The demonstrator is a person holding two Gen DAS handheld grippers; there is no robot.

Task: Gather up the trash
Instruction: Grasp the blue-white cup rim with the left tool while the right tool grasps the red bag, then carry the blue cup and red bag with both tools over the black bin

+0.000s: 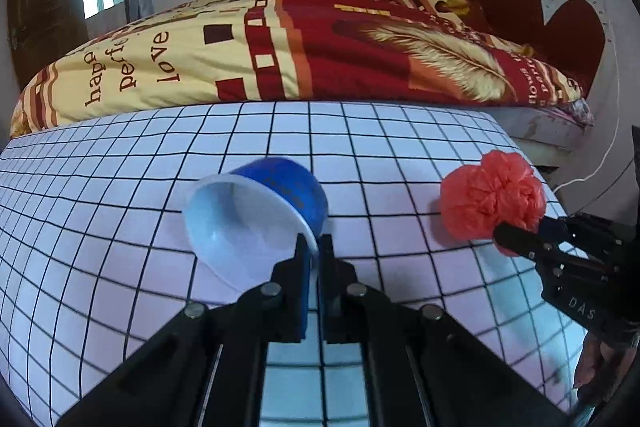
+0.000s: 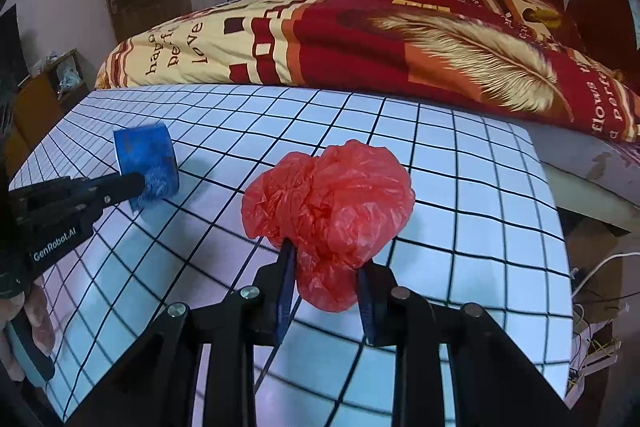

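Blue paper cup (image 1: 260, 215), thin-walled with a white lining, tipped on its side above the grid-printed counter (image 1: 120, 187); the left gripper (image 1: 314, 247) has its jaws nearly closed on the rim alone. Such a narrow pinch could let the smooth wall slip or crease. Right wrist view: crumpled red plastic bag (image 2: 328, 203), glossy and springy, clamped at its lower folds by the partly closed jaws of the right gripper (image 2: 326, 271). The film may creep out, or loose folds may snag.

blue cup (image 1: 280, 187), red bag (image 2: 328, 203), grid-patterned tablecloth (image 1: 400, 155)
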